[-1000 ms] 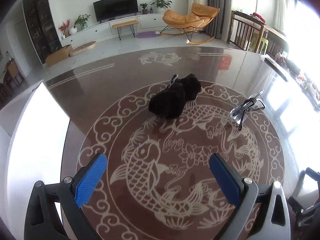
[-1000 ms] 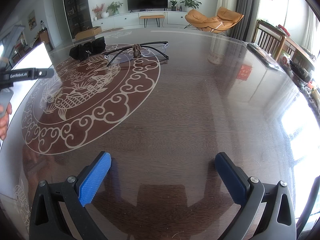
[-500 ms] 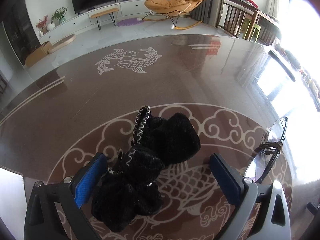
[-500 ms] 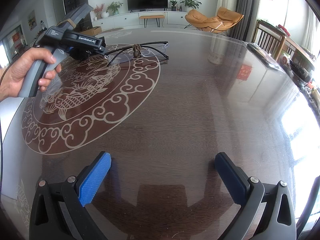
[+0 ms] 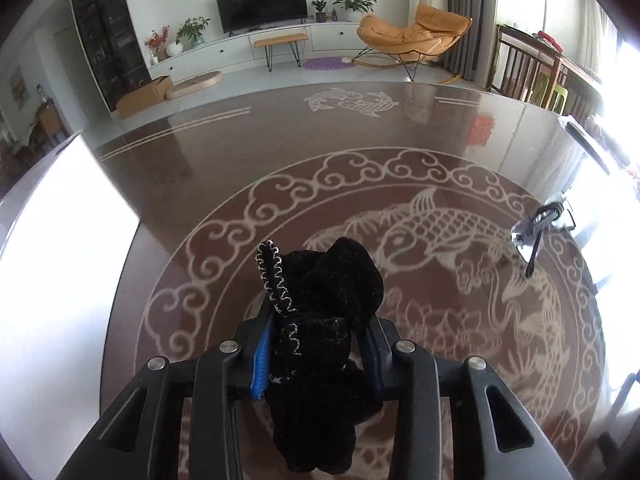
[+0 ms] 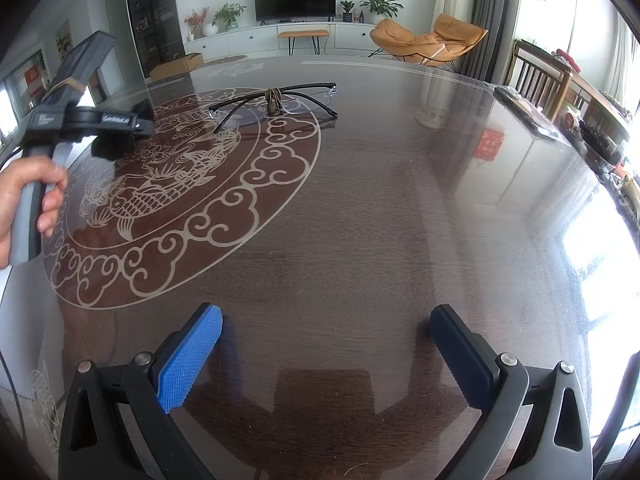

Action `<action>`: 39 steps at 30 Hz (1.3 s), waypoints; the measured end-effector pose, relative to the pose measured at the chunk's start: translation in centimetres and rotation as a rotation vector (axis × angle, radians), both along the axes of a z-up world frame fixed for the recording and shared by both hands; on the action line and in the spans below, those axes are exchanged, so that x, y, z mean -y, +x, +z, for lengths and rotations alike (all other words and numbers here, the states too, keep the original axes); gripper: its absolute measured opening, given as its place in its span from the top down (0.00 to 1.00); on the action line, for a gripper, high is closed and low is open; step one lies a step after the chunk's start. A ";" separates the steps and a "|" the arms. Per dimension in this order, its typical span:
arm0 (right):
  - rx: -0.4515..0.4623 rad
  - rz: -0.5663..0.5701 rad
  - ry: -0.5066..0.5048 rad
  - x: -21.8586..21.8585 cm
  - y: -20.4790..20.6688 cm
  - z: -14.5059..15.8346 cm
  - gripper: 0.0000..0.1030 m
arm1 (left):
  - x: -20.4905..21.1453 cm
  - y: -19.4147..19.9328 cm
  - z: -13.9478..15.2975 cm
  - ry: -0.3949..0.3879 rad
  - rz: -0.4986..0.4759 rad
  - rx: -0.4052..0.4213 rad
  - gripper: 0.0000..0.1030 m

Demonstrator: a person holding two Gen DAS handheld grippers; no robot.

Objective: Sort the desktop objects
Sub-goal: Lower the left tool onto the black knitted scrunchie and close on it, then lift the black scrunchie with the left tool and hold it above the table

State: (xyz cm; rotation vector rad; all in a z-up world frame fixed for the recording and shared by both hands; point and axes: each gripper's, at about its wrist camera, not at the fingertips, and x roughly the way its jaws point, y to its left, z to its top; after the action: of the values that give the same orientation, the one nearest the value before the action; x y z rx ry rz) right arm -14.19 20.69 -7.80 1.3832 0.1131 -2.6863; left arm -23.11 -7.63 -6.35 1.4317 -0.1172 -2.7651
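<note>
Closing on a black fleece glove (image 5: 320,320), the left gripper (image 5: 318,344) has its blue pads (image 5: 261,364) pressed into the fabric from both sides, so the jaws are drawn in tight around the bundle. The glove's cuff, edged with pale zigzag stitching, stands up above the fingers, while the rest of the fleece hangs below them over the carp pattern of the round table (image 5: 280,148). From the right wrist view the same gripper (image 6: 120,122) appears at the far left, held by a person's hand (image 6: 28,200) wrapped around its grey handle, with the dark fleece bunched at its tip just above the tabletop (whether the glove touches the surface there is hard to tell).

The right gripper (image 6: 326,354) hovers over a bare stretch of dark wood grain, its jaws spread wide with nothing between them.

A pair of black-framed glasses (image 6: 276,102) lies on the table at the far rim of the patterned circle, temples unfolded toward the camera, with a small brown object (image 6: 273,100) resting at the bridge. In the left wrist view those glasses (image 5: 536,232) sit well off to the right of the glove.

Beyond the table are a television (image 5: 262,6), a white low cabinet, potted plants and an orange lounge chair (image 5: 412,36).
</note>
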 end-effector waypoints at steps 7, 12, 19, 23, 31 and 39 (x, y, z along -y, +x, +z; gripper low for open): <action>0.000 0.000 0.000 0.0 0.0 0.0 0.00 | 3.2 11.3 -0.4 0.042 0.053 -0.016 0.64; 0.000 0.000 0.000 0.0 0.0 0.0 0.00 | 3.7 14.7 -1.0 0.086 0.079 -0.039 0.55; 0.000 0.000 0.000 0.0 0.0 0.0 0.00 | 3.2 12.7 -1.0 0.070 0.114 -0.012 0.14; 0.000 0.000 0.000 0.0 0.0 0.0 0.00 | 3.3 12.7 -1.3 0.071 0.124 0.010 0.00; 0.000 0.000 0.000 0.0 0.0 0.0 0.00 | 3.2 12.7 -1.5 0.073 0.119 0.012 0.00; 0.000 0.000 0.000 0.0 0.0 0.0 0.00 | 3.2 12.8 -1.4 0.071 0.121 0.011 0.00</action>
State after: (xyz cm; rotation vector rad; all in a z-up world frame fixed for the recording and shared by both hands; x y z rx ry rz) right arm -14.22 20.72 -7.80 1.3826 0.1130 -2.6861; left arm -10.35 -10.80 -7.79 1.4190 0.0664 -2.6899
